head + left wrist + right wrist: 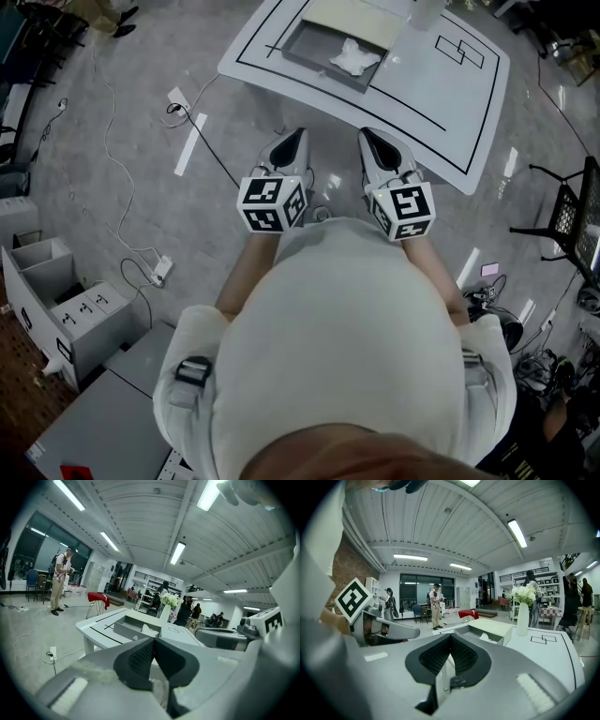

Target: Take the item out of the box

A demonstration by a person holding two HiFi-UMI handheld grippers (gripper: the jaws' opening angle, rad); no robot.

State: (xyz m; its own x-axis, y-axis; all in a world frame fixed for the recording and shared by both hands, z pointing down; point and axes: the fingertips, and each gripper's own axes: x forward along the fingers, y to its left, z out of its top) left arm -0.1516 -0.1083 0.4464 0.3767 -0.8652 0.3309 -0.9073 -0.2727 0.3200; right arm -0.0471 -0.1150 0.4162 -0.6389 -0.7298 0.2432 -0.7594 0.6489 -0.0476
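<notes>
Approach stage, left gripper (294, 141) and right gripper (371, 141) clenched empty, short of the surface (441, 108); next: reaching into the box (309, 45), opening around the white item (354, 58).

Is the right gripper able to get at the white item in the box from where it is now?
Probably not yet: the right gripper sits short of the table, jaws together. The open grey box leaves the white item exposed, nothing blocking.
</notes>
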